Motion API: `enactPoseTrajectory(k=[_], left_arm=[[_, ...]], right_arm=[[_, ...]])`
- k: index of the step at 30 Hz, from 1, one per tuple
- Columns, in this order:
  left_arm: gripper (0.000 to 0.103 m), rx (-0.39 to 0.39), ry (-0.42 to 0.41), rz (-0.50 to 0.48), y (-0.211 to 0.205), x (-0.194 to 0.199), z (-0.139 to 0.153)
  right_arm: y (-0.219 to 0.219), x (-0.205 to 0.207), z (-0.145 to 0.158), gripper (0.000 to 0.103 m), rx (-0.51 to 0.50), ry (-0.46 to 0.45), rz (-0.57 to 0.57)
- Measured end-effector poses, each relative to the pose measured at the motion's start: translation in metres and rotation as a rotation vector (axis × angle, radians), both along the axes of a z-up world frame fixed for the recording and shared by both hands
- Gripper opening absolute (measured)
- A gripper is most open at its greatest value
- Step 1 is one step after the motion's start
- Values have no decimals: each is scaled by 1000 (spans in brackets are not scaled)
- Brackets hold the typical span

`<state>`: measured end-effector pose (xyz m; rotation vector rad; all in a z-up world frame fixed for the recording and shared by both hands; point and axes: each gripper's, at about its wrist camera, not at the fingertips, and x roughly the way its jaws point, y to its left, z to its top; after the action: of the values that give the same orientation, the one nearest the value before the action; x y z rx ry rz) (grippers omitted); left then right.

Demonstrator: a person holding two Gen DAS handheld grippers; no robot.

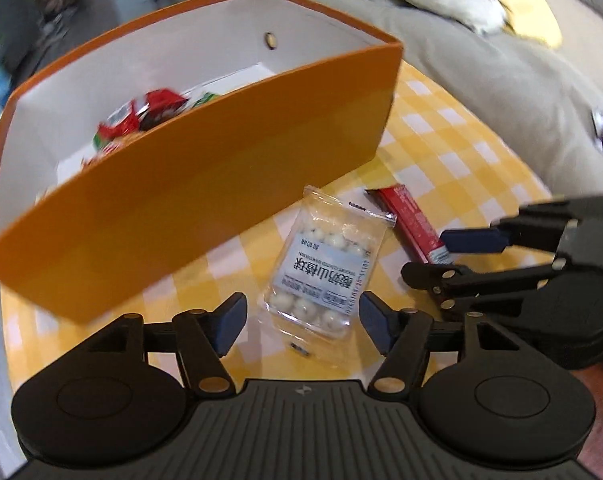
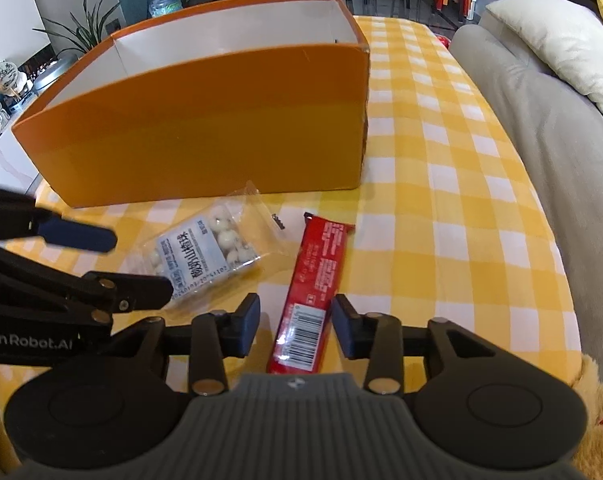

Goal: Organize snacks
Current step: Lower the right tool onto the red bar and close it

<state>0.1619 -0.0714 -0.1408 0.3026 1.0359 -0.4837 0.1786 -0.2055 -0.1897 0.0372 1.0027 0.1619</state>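
Note:
A clear bag of white candy balls (image 1: 313,272) lies flat on the yellow checked cloth in front of the orange box (image 1: 181,208). My left gripper (image 1: 303,322) is open astride the bag's near end, its pads clear of it. Beside the bag lies a red snack bar (image 2: 313,276). My right gripper (image 2: 297,326) is open around the bar's barcode end, with a gap at the left pad. In the right wrist view, the left gripper (image 2: 117,260) reaches in beside the bag (image 2: 205,252). Red and green snack packets (image 1: 141,116) lie inside the box (image 2: 205,128).
The checked table (image 2: 461,200) runs to the right of the box. A grey sofa (image 2: 541,120) with a cream pillow (image 2: 561,32) borders the table's right edge. A yellow plush toy (image 2: 597,412) sits at the near right corner. A small dark scrap (image 2: 277,222) lies between the snacks.

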Motion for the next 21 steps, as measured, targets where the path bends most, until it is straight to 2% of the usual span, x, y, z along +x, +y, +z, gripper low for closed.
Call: enactPoseTrajectory(k=[5, 15, 21], left_arm=[[78, 6, 19, -104, -2, 4, -6], [83, 14, 22, -142, -13, 15, -17], [85, 27, 16, -147, -26, 24, -29]], right_arm=[[-5, 5, -4, 38, 36, 0, -1], [-8, 15, -8, 38, 34, -24, -22], [-16, 17, -9, 30, 10, -29, -40]])
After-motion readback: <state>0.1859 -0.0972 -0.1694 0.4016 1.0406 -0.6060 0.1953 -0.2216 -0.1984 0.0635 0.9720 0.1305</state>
